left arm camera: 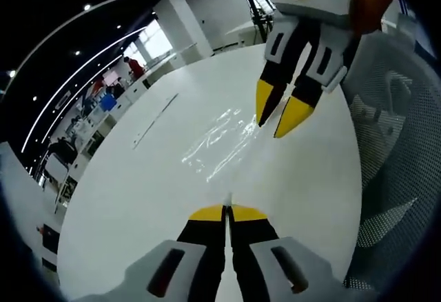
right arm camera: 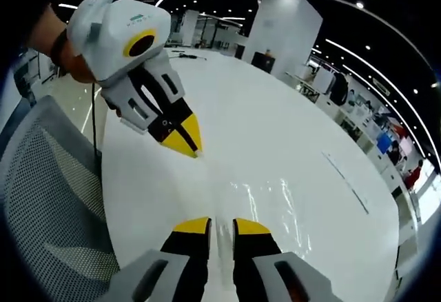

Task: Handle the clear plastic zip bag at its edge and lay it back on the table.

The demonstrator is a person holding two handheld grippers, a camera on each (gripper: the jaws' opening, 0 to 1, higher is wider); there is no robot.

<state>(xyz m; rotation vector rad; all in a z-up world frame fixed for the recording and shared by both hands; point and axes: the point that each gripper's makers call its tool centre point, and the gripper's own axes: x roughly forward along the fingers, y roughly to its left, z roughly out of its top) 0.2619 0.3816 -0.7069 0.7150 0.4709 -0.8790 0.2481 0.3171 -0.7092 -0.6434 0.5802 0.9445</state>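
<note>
Yellow-tipped jaws of the left claw [left arm camera: 227, 212] are pressed together, seemingly pinching nothing. Beyond them the clear plastic zip bag [left arm camera: 219, 141] lies flat on the white worktop [left arm camera: 138, 192], near its chair-side edge. Right claw [right arm camera: 220, 225] is slightly parted over the bag's edge, perhaps touching it.

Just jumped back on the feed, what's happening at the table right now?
A person is working a clear zip bag on the white table with two handheld grippers. The bag lies flat between them. The left gripper has its fingers closed together at the bag's near edge, though whether plastic is pinched between them is hard to tell. The right gripper hovers at the opposite edge with its fingers slightly apart. A mesh chair stands beside the table.
</note>
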